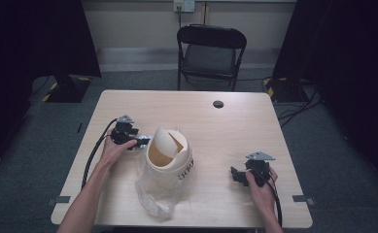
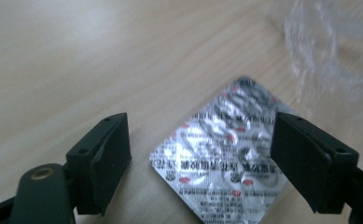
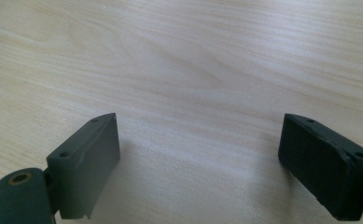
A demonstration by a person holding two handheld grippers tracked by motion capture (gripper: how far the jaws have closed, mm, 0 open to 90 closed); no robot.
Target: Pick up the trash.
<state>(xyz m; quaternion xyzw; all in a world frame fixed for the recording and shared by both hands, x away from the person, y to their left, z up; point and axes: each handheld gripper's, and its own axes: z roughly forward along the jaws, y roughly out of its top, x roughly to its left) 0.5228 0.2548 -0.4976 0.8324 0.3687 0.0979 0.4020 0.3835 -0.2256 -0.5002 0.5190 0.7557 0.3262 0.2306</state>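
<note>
While the left claw (image 2: 200,154) hovers low over the table (image 1: 225,131) with its jaws spread wide, a silver blister pack (image 2: 221,149) lies flat between them, untouched; that straddling pose looks like the set-up for a pinch. The pack sits as a diamond, one corner pointing away from the claw, so its long axis is hard to tell. Just right of it stands a white bucket (image 1: 169,167) lined with brown paper, with a clear plastic bag (image 1: 152,196) draped around it, probably the pack's destination. Farther right, the right claw (image 3: 200,163) rests wide and empty over bare wood, seemingly waiting.
</note>
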